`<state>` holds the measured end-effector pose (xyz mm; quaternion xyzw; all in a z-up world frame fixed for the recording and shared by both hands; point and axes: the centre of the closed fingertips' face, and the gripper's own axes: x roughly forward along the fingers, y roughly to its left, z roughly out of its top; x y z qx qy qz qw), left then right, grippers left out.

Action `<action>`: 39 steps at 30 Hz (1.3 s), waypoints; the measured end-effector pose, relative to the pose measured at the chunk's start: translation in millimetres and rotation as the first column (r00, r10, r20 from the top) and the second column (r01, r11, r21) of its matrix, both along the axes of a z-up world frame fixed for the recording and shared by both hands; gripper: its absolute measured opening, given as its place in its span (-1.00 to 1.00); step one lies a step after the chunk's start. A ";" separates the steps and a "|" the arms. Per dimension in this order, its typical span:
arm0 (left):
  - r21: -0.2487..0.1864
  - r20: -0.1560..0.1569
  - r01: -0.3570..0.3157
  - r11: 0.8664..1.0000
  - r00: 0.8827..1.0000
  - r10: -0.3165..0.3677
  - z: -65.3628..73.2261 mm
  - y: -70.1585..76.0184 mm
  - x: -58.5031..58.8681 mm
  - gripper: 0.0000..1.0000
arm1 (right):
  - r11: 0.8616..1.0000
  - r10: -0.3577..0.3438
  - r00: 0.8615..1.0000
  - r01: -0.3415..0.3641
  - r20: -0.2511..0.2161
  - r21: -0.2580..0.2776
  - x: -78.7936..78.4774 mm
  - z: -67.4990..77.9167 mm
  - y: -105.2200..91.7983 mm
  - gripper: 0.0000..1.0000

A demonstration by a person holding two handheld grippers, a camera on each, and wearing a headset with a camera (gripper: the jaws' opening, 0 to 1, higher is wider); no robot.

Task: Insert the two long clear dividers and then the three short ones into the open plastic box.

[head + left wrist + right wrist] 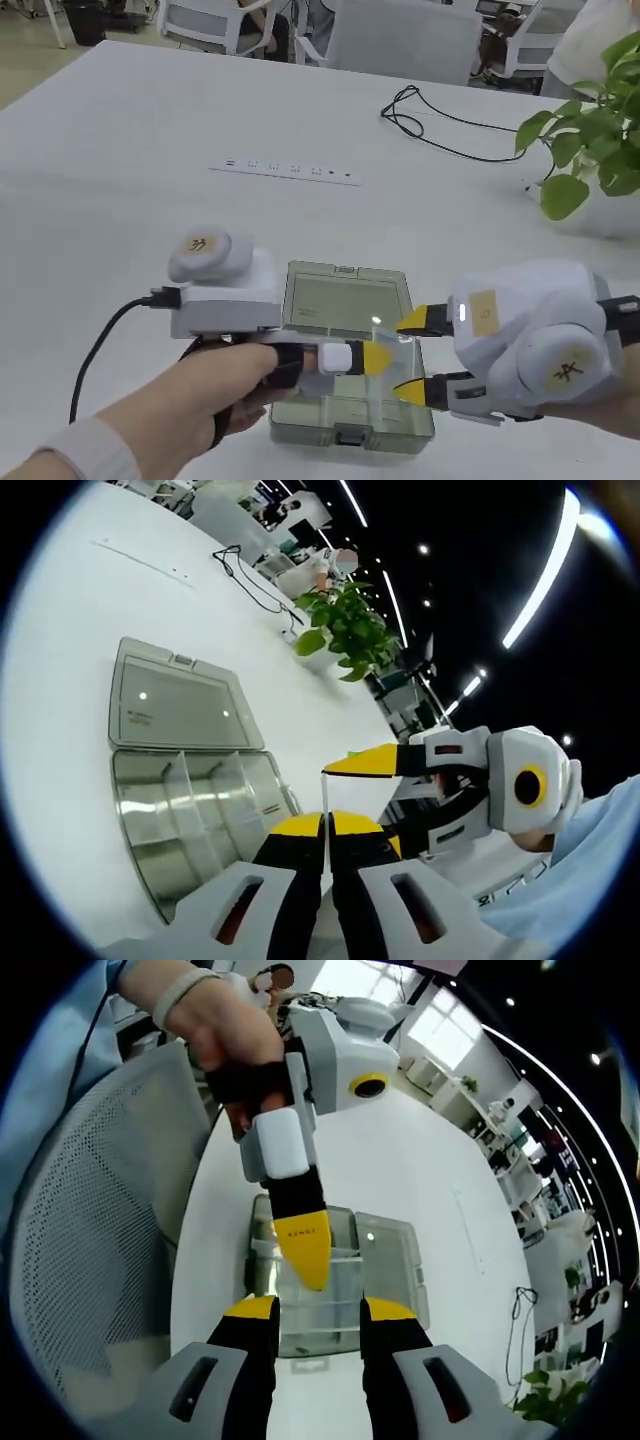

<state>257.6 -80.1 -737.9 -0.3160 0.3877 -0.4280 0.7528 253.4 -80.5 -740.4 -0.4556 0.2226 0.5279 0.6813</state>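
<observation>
On a white table (150, 130), a hand (215, 385) holds the left gripper (378, 357). Its jaws are pressed together, pinching a thin clear divider (323, 792) just above the open plastic box (400, 432). The box's lid (345, 298) lies flat behind it, and two clear partitions (182, 810) stand inside. The right gripper (412, 356) faces the left, jaws spread, with the divider before the gap between them.

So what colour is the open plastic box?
The open plastic box is a translucent smoky grey-green, lid and base alike; the head view shows it best.
</observation>
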 end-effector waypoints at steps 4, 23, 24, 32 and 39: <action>-0.020 -0.006 -0.007 1.000 1.000 0.007 1.1 1.0 0.4 -1.00 | 0.999 0.032 0.999 -0.032 0.015 -0.002 -0.4 0.9 0.0 -0.32; 0.023 0.210 0.128 0.991 0.969 -0.130 6.9 6.5 -9.5 -1.00 | 0.982 -0.065 0.973 0.101 -0.220 0.158 6.3 25.9 -4.5 -0.16; 0.022 0.232 0.144 0.989 0.962 -0.146 8.3 6.5 -10.2 -1.00 | 0.982 -0.056 0.971 0.095 -0.232 0.161 5.2 27.2 -3.9 -0.18; -0.004 0.385 0.239 0.971 0.896 -0.219 25.9 4.8 -18.9 -1.00 | 0.983 -0.017 0.942 0.077 -0.335 0.167 -2.8 37.4 -0.6 -0.42; 0.059 0.491 0.312 0.948 0.818 -0.300 28.0 8.7 -28.6 -1.00 | 0.985 0.037 0.911 0.035 -0.410 0.167 -16.2 45.6 3.1 -0.49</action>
